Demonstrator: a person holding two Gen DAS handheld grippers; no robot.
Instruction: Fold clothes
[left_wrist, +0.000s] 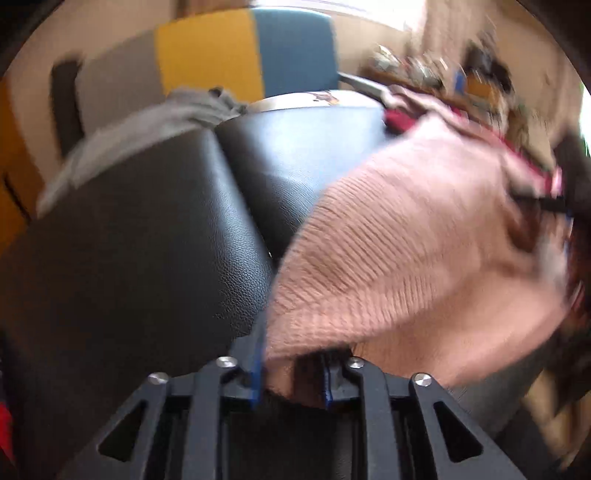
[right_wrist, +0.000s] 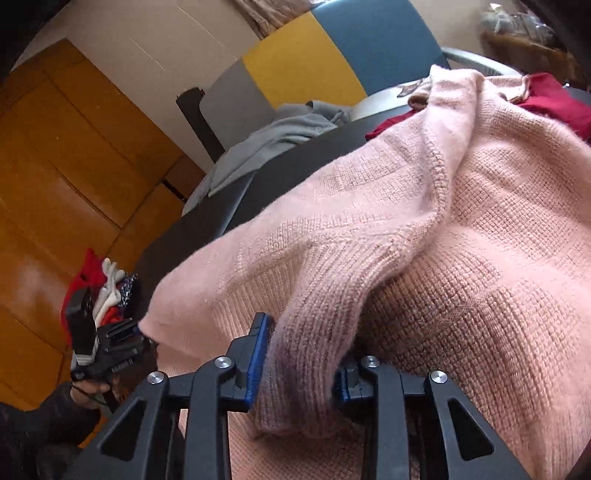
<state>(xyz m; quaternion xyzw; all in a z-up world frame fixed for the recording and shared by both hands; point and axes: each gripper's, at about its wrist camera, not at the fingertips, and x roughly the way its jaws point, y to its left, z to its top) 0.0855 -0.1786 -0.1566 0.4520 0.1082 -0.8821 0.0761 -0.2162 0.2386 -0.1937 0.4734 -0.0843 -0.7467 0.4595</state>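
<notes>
Right tongs (right_wrist: 295, 365) clamped on a ribbed sleeve of the pink knitted sweater (right_wrist: 461, 229); left tongs (left_wrist: 291, 376) pinch its hem edge. Grey cloth (right_wrist: 266, 144) and dark red garment (right_wrist: 550, 103) lie beyond on the black leather bench (left_wrist: 155, 236). The sleeve runs from the right tongs up toward the sweater's far shoulder; the sweater body is spread ahead of both.

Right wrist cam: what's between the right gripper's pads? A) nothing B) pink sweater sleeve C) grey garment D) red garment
B: the right gripper is closed on a bunched sleeve of the pink sweater; the grey garment lies far back on the black surface.
</notes>
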